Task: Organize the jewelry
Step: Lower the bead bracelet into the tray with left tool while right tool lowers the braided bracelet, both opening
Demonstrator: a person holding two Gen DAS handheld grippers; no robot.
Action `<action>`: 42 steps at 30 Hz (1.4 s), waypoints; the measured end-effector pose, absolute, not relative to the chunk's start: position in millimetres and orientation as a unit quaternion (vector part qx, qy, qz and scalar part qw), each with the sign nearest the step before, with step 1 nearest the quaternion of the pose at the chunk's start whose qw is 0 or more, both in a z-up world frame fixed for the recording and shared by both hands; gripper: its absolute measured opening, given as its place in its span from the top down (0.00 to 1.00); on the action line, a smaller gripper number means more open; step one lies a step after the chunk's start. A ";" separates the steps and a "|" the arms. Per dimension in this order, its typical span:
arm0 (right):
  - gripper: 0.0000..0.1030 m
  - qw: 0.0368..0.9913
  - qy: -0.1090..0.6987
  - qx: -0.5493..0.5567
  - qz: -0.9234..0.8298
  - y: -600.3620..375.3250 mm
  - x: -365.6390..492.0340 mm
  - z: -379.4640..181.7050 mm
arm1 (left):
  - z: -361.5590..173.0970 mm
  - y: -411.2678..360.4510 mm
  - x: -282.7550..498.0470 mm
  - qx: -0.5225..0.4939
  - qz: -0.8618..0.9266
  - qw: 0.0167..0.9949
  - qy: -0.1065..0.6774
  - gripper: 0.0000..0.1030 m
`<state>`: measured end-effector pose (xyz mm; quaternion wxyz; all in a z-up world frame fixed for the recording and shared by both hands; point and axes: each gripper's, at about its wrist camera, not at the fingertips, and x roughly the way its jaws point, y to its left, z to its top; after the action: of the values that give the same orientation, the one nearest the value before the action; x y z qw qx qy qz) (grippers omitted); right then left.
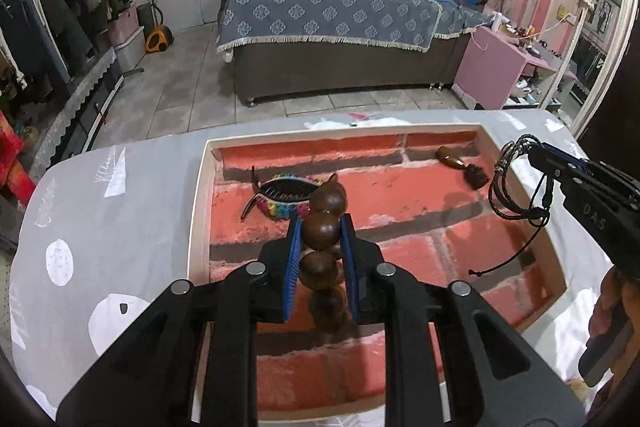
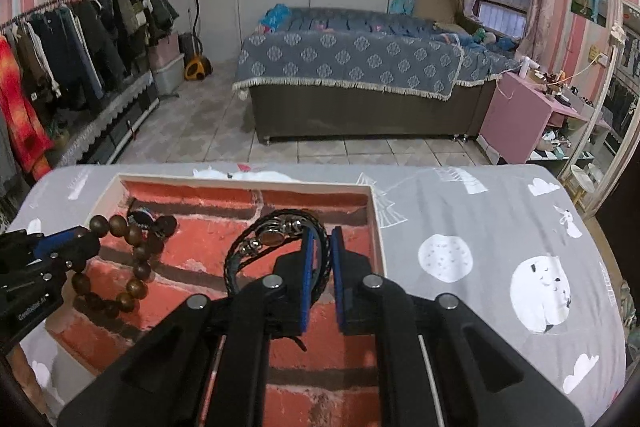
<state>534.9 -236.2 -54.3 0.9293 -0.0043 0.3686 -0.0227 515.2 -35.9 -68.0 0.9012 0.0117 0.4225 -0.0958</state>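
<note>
Left gripper: your jaws are closed on the wooden bead bracelet — one brown bead sits pinched between the blue pads, with more beads running above and below it.

Bead bracelet: it hangs over the left half of the tray; from the right wrist view the loop of beads droops down from your left gripper, and whether its lowest beads touch the lining you cannot tell.

Right gripper: your jaws are nearly closed on the black braided bracelet. The cords pass between the blue pads, and the loop with its metal clasp and amber stone stands out in front of the fingertips.

Braided bracelet: seen from the left wrist, it dangles from your right gripper at the tray's right wall, with a thin black cord trailing down into the tray.

Tray: a shallow white-rimmed box lined with a red brick pattern, sitting on a grey cloth printed with white shapes.

Hair clip: black with a rainbow edge, lying in the tray just beyond the beads.

Brown pendant: it rests near the tray's far right corner — a dark tassel lies just beside it.
</note>
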 end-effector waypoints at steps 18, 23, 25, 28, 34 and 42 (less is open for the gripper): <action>0.91 0.893 0.450 0.011 -0.024 -233.2 565.1 -96.1 | -106.2 -15.9 549.9 0.038 -0.037 0.879 0.473 0.82; 0.91 0.883 0.469 0.013 -0.031 -231.8 571.9 -110.3 | -112.0 -17.5 553.7 0.042 -0.030 0.876 0.480 0.82; 0.91 0.880 0.473 0.025 -0.031 -233.8 573.3 -114.9 | -113.4 -16.4 554.4 0.037 -0.028 0.874 0.484 0.82; 0.91 0.878 0.476 0.029 -0.029 -231.9 574.6 -119.1 | -115.8 -17.9 555.3 0.043 -0.022 0.873 0.486 0.82; 0.91 0.875 0.484 0.008 -0.024 -222.5 574.6 -124.0 | -125.5 -24.0 554.3 0.068 -0.008 0.870 0.488 0.82; 0.89 0.875 0.484 -0.013 -0.025 -216.8 573.5 -121.4 | -125.4 -26.5 551.2 0.069 -0.003 0.870 0.489 0.82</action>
<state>573.5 -216.8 -121.4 0.8746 -0.0133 0.4841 -0.0249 551.2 -26.5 -125.4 0.8698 0.0691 0.4886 -0.0033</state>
